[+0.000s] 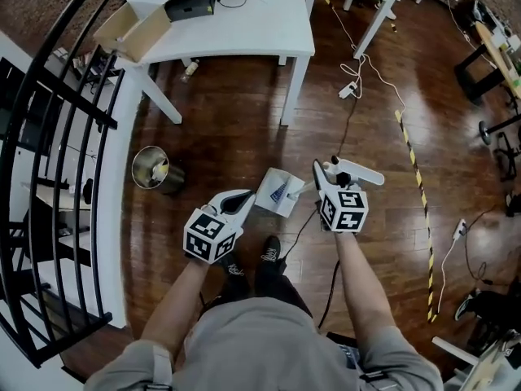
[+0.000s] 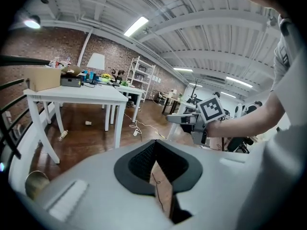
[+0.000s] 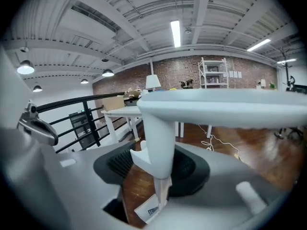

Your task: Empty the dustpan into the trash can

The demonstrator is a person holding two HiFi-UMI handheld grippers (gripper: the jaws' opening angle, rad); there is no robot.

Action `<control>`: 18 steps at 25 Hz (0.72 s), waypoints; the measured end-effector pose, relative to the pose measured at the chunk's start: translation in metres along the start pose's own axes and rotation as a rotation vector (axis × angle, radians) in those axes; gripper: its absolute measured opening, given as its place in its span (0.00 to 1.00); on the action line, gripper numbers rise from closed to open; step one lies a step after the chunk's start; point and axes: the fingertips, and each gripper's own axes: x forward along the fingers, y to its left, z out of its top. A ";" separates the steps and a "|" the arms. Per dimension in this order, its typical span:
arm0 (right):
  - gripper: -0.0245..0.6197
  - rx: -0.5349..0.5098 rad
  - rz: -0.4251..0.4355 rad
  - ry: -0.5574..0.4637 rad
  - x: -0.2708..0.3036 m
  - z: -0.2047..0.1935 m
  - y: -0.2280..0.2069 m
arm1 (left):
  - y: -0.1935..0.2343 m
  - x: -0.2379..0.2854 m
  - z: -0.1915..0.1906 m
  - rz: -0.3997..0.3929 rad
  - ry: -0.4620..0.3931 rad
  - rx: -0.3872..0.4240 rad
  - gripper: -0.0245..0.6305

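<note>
The dustpan [image 1: 275, 192] is in front of the person's feet, between the two grippers, with its white pan tilted over the wood floor [image 1: 228, 129]. I cannot tell whether it touches the floor. Its upright handle [image 3: 160, 138] stands between the jaws of the right gripper [image 1: 327, 177], and they are clamped on it. The right gripper view shows this grip clearly, but of the pan it shows only a corner with a printed label, cut off by the gripper body. The left gripper [image 1: 236, 202] is just beside the pan, its jaws together with nothing between them. The trash can [image 1: 152, 168] stands well apart to the left, near the black railing [image 1: 57, 137]. The head view looks into it, but its content is hard to make out. The left gripper view shows only its rim, low at the edge.
</note>
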 end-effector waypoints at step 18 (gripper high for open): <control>0.34 -0.200 0.535 -0.203 0.001 0.169 0.218 | 0.100 -0.174 0.030 0.473 -0.264 -0.085 0.05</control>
